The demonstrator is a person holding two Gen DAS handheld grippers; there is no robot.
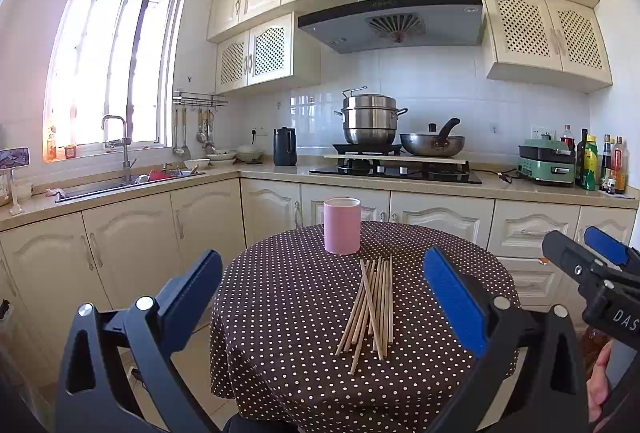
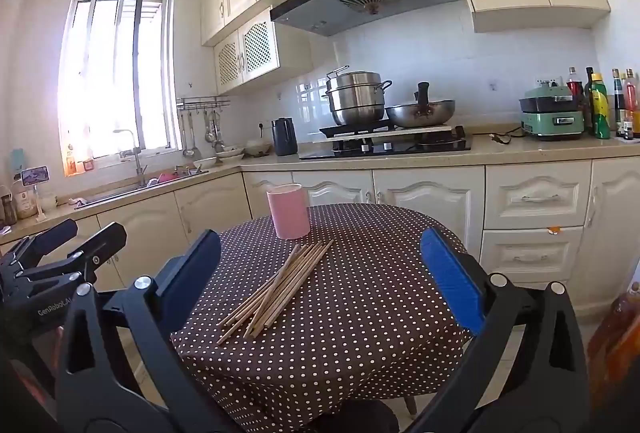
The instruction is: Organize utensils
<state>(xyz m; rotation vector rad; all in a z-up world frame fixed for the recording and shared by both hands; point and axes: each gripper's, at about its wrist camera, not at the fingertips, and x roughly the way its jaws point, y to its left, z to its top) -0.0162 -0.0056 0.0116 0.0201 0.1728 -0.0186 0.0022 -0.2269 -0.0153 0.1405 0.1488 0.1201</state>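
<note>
A small round table (image 1: 280,333) under a brown cloth with white dots fills the lower middle of both views. On it lies a loose bundle of wooden chopsticks (image 1: 370,307), fanned and crossing one another, near the centre of the left view and lower left of centre in the right view. Just beyond them stands a pink cylindrical holder (image 1: 342,225), upright, close to the sticks' far ends but not touching. The left gripper (image 1: 320,293) hangs before the table with its jaws spread wide, nothing between them. The right gripper (image 2: 320,273) is likewise spread wide and empty, short of the chopsticks. Kitchen cabinets (image 1: 132,233) run behind.
</note>
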